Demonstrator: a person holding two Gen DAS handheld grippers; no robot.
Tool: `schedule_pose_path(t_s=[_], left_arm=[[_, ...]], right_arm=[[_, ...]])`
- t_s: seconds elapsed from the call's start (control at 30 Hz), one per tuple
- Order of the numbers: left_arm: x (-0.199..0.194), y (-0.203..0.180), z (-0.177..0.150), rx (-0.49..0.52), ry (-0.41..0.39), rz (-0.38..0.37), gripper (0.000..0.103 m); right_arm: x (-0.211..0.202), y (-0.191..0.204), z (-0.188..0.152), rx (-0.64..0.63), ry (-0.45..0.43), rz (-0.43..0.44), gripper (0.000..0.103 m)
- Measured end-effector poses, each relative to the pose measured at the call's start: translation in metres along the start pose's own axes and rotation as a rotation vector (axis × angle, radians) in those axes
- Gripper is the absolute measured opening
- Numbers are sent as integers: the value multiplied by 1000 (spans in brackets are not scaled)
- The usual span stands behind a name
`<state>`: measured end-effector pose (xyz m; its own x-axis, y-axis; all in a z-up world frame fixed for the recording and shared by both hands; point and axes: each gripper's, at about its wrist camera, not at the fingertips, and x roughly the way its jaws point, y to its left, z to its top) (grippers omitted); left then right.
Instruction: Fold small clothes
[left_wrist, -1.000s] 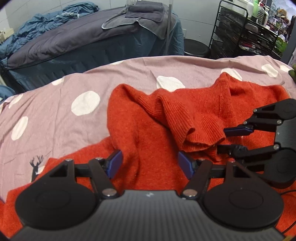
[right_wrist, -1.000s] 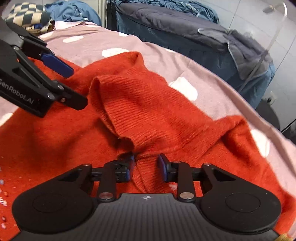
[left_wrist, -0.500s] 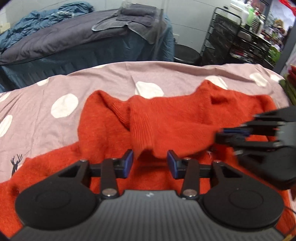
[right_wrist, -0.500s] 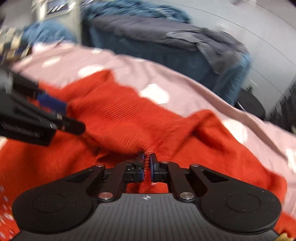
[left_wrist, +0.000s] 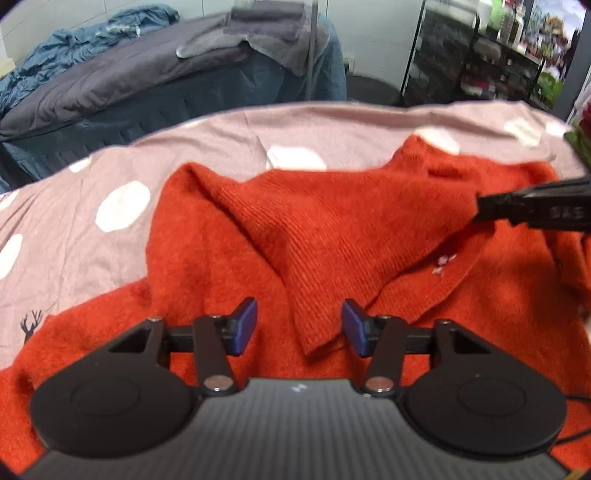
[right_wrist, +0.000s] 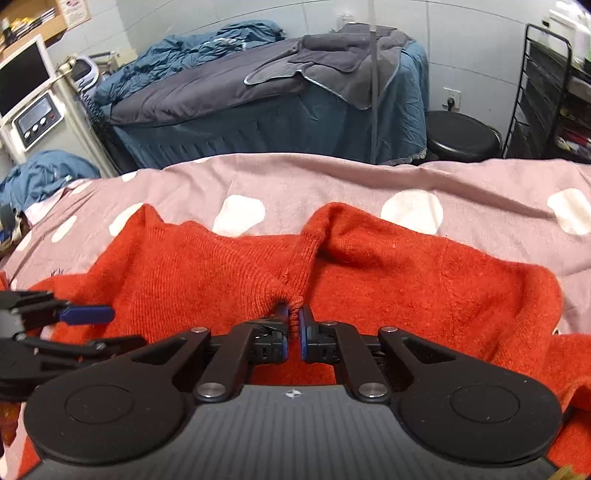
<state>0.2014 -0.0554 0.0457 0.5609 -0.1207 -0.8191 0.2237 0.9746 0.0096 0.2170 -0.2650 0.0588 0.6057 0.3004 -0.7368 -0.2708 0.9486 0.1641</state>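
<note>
A red knit sweater (left_wrist: 332, 236) lies spread on the pink spotted bedsheet (left_wrist: 221, 147). One ribbed sleeve (left_wrist: 321, 295) is folded over the body. My left gripper (left_wrist: 299, 326) is open, its blue pads on either side of the sleeve's cuff end, not pinching it. My right gripper (right_wrist: 292, 330) is shut on a fold of the sweater (right_wrist: 291, 284) at the sleeve's edge and holds it slightly raised. The right gripper also shows in the left wrist view (left_wrist: 480, 210) at the right. The left gripper shows in the right wrist view (right_wrist: 92, 325) at the left.
A second bed with dark grey and blue covers (right_wrist: 258, 96) stands behind. A black stool (right_wrist: 461, 136) and a black wire rack (right_wrist: 546, 92) are at the back right. A white machine with a screen (right_wrist: 29, 107) stands at the back left.
My right gripper closed on the sweater fold and pulled it to the right, stretching the sleeve out. My left gripper moved in around the sleeve's cuff end and stays open.
</note>
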Motion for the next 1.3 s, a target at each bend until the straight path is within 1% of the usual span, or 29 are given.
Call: schedule_pose_path(t_s=[0.03,0.07,0.1,0.17,0.23,0.27,0.33,0.37,0.4,0.43,0.47,0.53,0.6,0.63,0.7,0.73,0.77,0.8,0.83,0.87,0.9,0.93,0.97,1.0,1.07,1.13,1.2,1.23,1.3], left_arm=[[2,1,0,-10,19,-25,35],[2,2,-1,-23,29,-55,34],[-1,1,-2,-25,30,-64,34],[-9,-2,-6,0,10,-40,40],[-7,-2,-8,5,3,-17,42],[-3,1,-8,-15,14,-17,42],[5,10,-6,-82,24,-48,40],[9,13,-5,-105,23,-63,31],[12,15,-4,-110,25,-69,19],[14,17,-2,-111,37,-71,4],[11,19,0,-132,31,-81,4],[-7,27,2,-182,-22,-111,3],[-25,33,-2,-180,-53,-102,3],[-29,37,-7,-177,-50,-90,3],[-21,47,-22,-201,10,-85,3],[-13,51,-29,-225,46,-95,4],[-4,56,-36,-255,77,-111,6],[2,58,-40,-279,100,-102,8],[6,60,-43,-290,110,-93,10],[4,62,-44,-294,100,-97,11],[1,63,-43,-295,104,-87,15],[-4,63,-42,-291,113,-61,29],[-12,64,-39,-289,110,-34,42],[-23,65,-36,-290,82,-21,44],[-43,62,-25,-278,-3,-49,46],[-46,53,-8,-247,-33,-85,46],[-35,40,7,-197,-52,-144,46],[-25,33,11,-177,-48,-159,45],[0,19,17,-140,25,-161,42]], right_arm=[[0,0,-1,-4,0,0,10],[0,0,-1,-3,0,0,10],[-1,0,0,-1,-1,2,10],[-1,-1,0,2,-3,3,10],[-1,-1,0,2,-1,7,10],[0,-2,0,3,0,11,11],[0,0,-1,-2,6,15,11],[-1,0,-1,-6,8,14,11],[-1,1,-2,-8,10,14,11],[-1,0,-2,-9,13,14,11],[-2,0,-2,-6,14,13,11],[-7,-1,-1,-4,10,12,11],[-14,2,-3,-50,4,3,11],[-15,6,-6,-90,16,4,11],[-9,12,-18,-150,58,24,11],[-3,15,-25,-176,87,36,11],[4,18,-31,-201,113,42,11],[10,21,-36,-222,129,42,13],[14,22,-40,-235,140,33,15],[16,22,-43,-240,158,28,27],[16,21,-44,-234,171,23,34],[12,20,-44,-224,173,20,45],[4,19,-42,-213,165,25,46],[-6,18,-39,-199,139,35,46],[-24,16,-32,-169,57,58,46],[-30,13,-20,-121,6,77,45],[-20,7,-12,-34,1,108,35],[-10,6,-9,4,14,127,29],[7,10,-9,41,48,153,27]])
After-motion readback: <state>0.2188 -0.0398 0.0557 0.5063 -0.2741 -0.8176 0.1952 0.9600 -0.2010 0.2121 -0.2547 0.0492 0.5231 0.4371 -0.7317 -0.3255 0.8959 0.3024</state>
